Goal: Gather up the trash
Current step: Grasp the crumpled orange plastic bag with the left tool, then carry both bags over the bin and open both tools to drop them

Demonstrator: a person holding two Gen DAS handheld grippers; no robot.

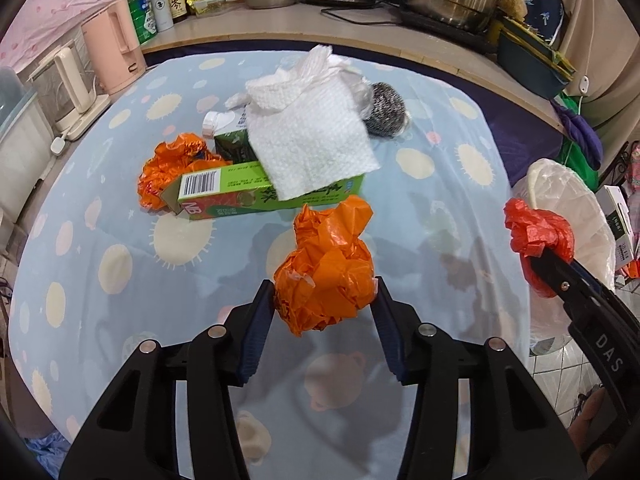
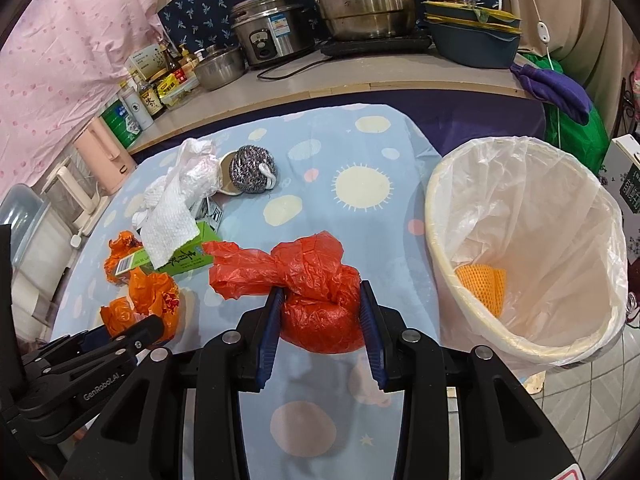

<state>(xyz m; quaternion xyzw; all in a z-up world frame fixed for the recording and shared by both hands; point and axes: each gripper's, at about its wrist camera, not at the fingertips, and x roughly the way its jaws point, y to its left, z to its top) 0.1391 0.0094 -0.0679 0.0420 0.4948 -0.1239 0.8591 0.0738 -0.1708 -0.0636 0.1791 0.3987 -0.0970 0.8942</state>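
Note:
My left gripper (image 1: pixel 325 294) is shut on a crumpled orange plastic bag (image 1: pixel 328 272), held just above the blue sun-patterned tablecloth (image 1: pixel 440 168). My right gripper (image 2: pixel 320 304) is shut on a knotted red plastic bag (image 2: pixel 316 280), also seen at the right of the left wrist view as the red bag (image 1: pixel 536 232). To its right stands the trash bin (image 2: pixel 528 240) with a clear liner and an orange mesh piece (image 2: pixel 484 284) inside. On the cloth lie a green carton (image 1: pixel 264 196), a white paper towel (image 1: pixel 312 140), another orange wrapper (image 1: pixel 176 164) and a steel scourer (image 1: pixel 386 110).
A counter (image 2: pixel 360 80) behind the table carries steel pots, a rice cooker (image 2: pixel 272 34), bottles and a blue basin (image 2: pixel 472 44). A pink kettle (image 1: pixel 116 48) and a white kettle (image 1: pixel 72 84) stand at the left. White floor tiles (image 2: pixel 592 396) show beyond the bin.

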